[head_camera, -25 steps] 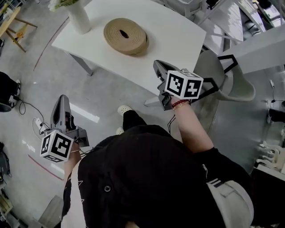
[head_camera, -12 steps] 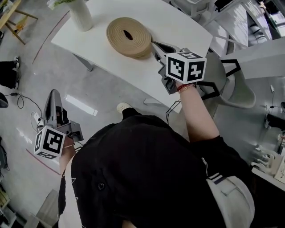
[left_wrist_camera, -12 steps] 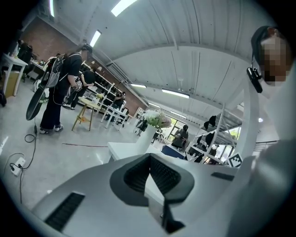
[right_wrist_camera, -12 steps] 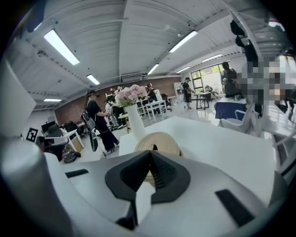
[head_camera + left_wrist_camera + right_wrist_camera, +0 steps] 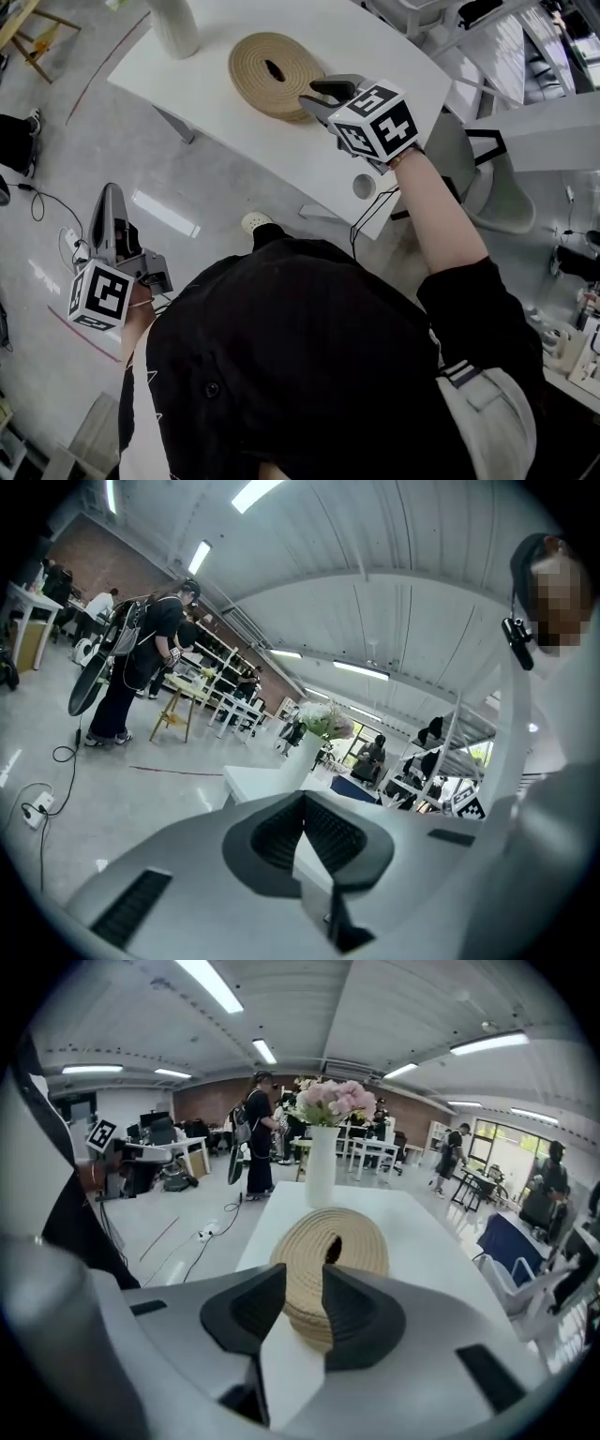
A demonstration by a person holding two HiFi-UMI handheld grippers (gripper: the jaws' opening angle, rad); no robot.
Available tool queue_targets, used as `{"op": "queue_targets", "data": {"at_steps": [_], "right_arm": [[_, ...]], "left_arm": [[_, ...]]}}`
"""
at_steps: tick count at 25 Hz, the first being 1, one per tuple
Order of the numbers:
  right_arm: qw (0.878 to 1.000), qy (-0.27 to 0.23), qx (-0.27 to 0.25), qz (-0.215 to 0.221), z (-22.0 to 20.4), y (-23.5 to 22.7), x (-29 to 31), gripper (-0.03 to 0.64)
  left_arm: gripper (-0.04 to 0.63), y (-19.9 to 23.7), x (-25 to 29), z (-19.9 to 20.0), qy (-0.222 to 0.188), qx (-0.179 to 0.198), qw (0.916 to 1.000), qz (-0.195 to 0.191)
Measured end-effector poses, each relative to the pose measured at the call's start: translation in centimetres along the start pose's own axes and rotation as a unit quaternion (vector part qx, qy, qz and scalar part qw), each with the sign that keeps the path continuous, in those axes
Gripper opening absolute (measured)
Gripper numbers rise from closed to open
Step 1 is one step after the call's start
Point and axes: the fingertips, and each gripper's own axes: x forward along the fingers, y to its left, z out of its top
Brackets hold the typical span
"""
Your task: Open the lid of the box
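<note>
The right hand-held gripper (image 5: pixel 316 96), jaws just spread and empty, hovers by the round tan woven box (image 5: pixel 267 73) at its 4 o'clock edge. The left hand-held gripper (image 5: pixel 110 194) is pressed together. Pinching low could lift the whole box, not just its lid.

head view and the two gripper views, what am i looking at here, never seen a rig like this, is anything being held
No robot here: a person holds a two-jaw tool in each hand. The head view looks down from a camera on the person's head. The other two come from cameras riding on each tool, looking along its jaws. The right tool reaches over the white table toward a round woven box. Its jaws have just been opening and press on nothing, with the box's edge right at their tips. A white vase of flowers stands beyond the box. The left tool is off to the side of the table, jaws together, empty.
</note>
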Motion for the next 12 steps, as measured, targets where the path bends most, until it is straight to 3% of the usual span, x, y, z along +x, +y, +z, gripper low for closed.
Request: {"op": "queue_targets", "data": {"at_steps": [6, 12], "right_arm": [[0.992, 0.074, -0.096, 0.037, -1.9, 0.8, 1.1, 0.164], [0.966, 0.145, -0.208, 0.039, -3.9, 1.2, 2.0, 0.213]], "left_arm": [[0.009, 0.7, -0.8, -0.2, -0.003, 0.0, 0.9999, 0.012], [0.009, 1.1, -1.7, -0.7, -0.002, -0.013, 0.9998, 0.015]]}}
